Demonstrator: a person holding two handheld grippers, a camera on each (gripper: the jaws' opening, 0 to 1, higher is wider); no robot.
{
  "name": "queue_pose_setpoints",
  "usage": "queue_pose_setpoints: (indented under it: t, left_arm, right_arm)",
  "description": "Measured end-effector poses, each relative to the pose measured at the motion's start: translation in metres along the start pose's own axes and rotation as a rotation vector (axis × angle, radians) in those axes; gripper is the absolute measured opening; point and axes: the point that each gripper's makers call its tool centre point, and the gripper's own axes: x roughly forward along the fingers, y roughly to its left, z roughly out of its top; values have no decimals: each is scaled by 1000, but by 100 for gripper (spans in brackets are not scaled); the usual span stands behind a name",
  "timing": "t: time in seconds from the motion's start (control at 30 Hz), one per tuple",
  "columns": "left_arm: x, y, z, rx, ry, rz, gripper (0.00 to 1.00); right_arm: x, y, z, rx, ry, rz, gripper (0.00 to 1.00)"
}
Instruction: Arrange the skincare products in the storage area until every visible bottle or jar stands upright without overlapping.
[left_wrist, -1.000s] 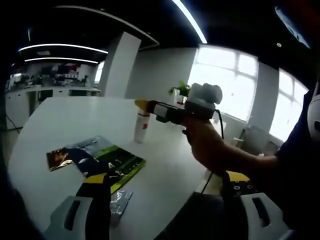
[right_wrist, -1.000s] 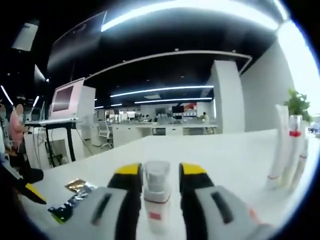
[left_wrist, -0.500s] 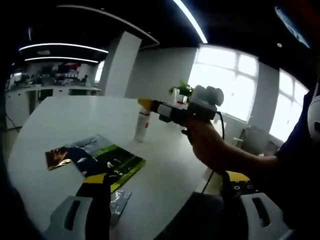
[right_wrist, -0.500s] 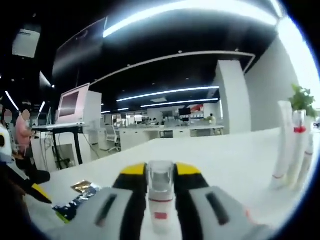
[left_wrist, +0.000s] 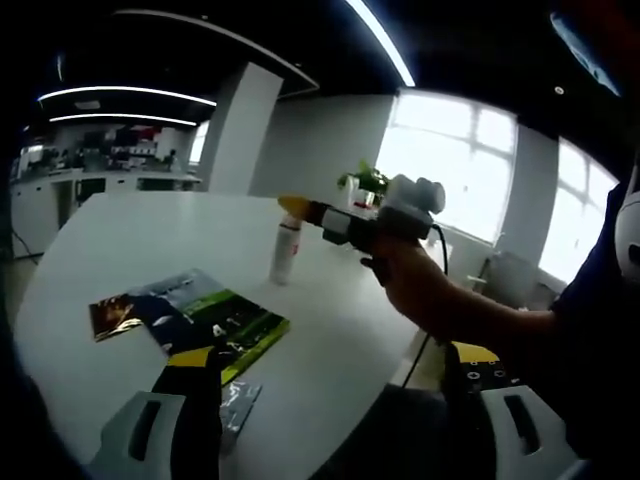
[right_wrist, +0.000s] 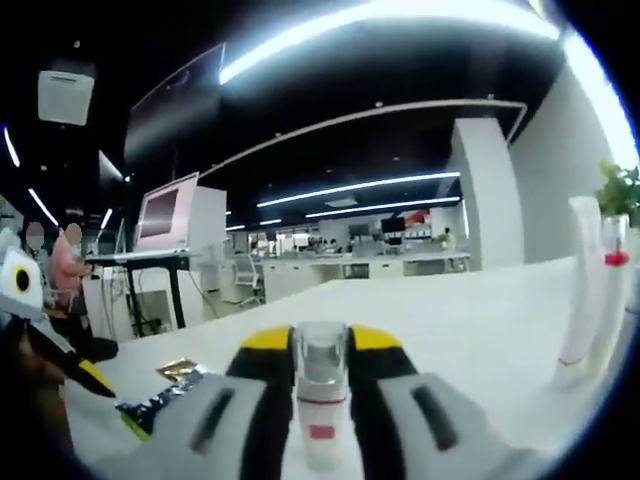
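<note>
A small white bottle (right_wrist: 320, 405) with a clear cap and a red label stands upright on the white table (right_wrist: 470, 330). My right gripper (right_wrist: 320, 342) is shut on it, one yellow-tipped jaw on each side of the cap. In the left gripper view the same bottle (left_wrist: 285, 250) stands mid-table, with the right gripper (left_wrist: 298, 208) on its top, held by a person's hand (left_wrist: 410, 285). My left gripper (left_wrist: 332, 400) hangs over the table's near edge, open wide with nothing between its jaws. Tall white tubes (right_wrist: 590, 290) stand upright at the right.
Several flat sachets (left_wrist: 195, 318) lie fanned on the table, and a silver sachet (left_wrist: 236, 404) lies by my left jaw. The same sachets (right_wrist: 160, 395) lie left of the bottle. A potted plant (left_wrist: 364, 180) stands at the far edge. Desks and a monitor (right_wrist: 165, 210) stand beyond the table.
My right gripper's jaws have come together on the bottle's cap, and its view has swung a little left. In the left gripper view the right gripper has edged slightly right.
</note>
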Motion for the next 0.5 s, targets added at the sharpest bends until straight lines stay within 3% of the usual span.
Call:
queue_pose_setpoints:
  t: [0.23, 0.5]
  left_arm:
    - [2, -1, 1, 3, -3, -4, 94]
    - [4, -3, 2, 6, -5, -13, 94]
  right_arm:
    - [-7, -9, 14, -10, -22, -23, 19]
    - [-16, -29, 21, -40, -1, -66, 19]
